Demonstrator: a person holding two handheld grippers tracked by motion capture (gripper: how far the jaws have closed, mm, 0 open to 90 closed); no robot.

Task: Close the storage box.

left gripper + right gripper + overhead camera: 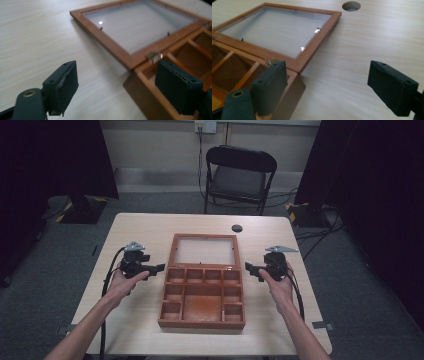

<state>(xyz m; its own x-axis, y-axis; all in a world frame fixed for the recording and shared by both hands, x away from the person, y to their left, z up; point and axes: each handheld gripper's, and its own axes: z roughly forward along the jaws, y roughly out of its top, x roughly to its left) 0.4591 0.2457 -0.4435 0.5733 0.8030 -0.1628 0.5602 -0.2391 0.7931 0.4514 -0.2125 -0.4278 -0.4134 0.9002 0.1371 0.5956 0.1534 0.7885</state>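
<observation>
Both tools had their jaws wide apart and held nothing. The left gripper [159,268] was just beside the left back corner of the wooden box [202,295], and the right gripper [248,268] was just beside the right back corner. The box sat in the middle of the table [140,227], with its glass lid [205,250] lying flat open behind it. A bump from a jaw could push the box crooked. A hard knock could crack the glass or bend a little hinge [153,56].
</observation>
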